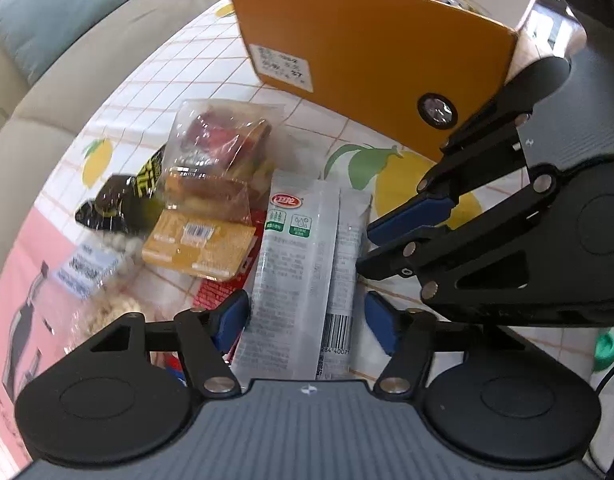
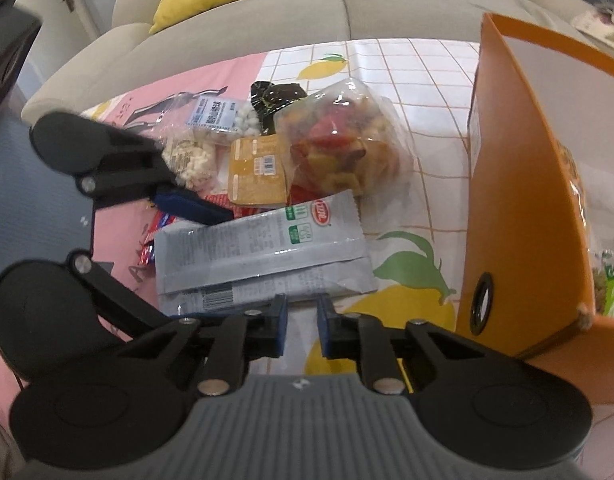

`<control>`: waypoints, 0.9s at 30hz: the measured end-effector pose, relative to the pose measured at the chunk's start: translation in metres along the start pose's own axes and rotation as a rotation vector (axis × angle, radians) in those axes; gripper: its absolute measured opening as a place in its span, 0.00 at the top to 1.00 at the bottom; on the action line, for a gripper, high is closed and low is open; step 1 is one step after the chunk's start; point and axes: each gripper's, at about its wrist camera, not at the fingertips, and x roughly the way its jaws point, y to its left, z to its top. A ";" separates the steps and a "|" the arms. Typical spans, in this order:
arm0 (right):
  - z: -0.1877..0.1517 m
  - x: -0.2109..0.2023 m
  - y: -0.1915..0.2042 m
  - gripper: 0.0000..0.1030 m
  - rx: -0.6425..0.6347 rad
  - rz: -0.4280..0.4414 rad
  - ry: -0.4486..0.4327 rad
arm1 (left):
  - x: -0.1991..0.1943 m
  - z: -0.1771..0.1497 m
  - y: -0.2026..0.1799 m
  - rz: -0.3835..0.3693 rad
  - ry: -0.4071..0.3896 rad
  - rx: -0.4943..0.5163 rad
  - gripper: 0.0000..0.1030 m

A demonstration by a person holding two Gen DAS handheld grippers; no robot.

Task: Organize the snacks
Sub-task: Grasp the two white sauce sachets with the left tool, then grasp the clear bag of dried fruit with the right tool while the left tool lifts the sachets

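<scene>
Snack packets (image 2: 263, 256) — flat beside orange box (image 2: 519, 184)

The long grey foil-like snack sachet (image 1: 303, 264) has a soft matt sheen, while the clear crinkled plastic bag of mixed sweets (image 2: 339, 140) glints glossily. The orange cardboard box (image 1: 371, 52) looks smooth and matt, carrying a white paper label (image 1: 283, 66). Beneath lies a smooth lemon-printed tablecloth (image 2: 411, 92), behind it a beige fabric sofa (image 2: 243, 28).

Barcode digits "284 4007" show on the grey snack packet (image 1: 303, 276).
</scene>
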 end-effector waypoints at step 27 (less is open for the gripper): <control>0.043 -0.024 0.033 0.32 -0.201 -0.170 -0.176 | -0.068 -0.062 0.043 0.203 -0.114 -0.850 0.49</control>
